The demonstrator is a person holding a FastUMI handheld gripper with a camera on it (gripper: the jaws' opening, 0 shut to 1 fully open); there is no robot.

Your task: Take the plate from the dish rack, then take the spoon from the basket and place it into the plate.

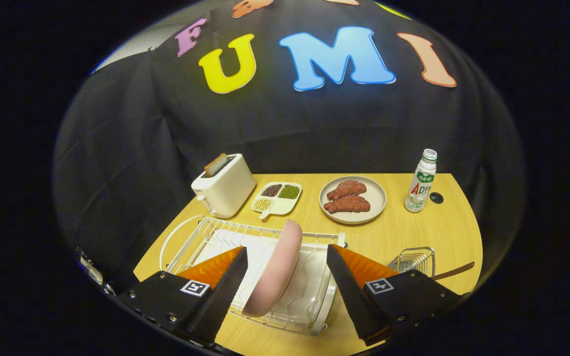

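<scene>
— Where's the claw (285, 277)?
— Over the white wire dish rack (201, 237), fingers spread wide apart. One pink plate (277, 269) stands on edge in the rack, between the fingers, touching neither.
— And the spoon?
— Just beyond the right finger sits a small wire basket (413, 259); a dark handle (455, 271) sticks out of it, likely the spoon.
— What else is on the desk (403, 232)?
— Well beyond the fingers: one white toaster (225, 187) with a slice in its slot, one divided dish (276, 198) holding three kinds of beans, one grey plate (374, 198) carrying two pieces of meat (347, 196), and one bottle (421, 182).
</scene>
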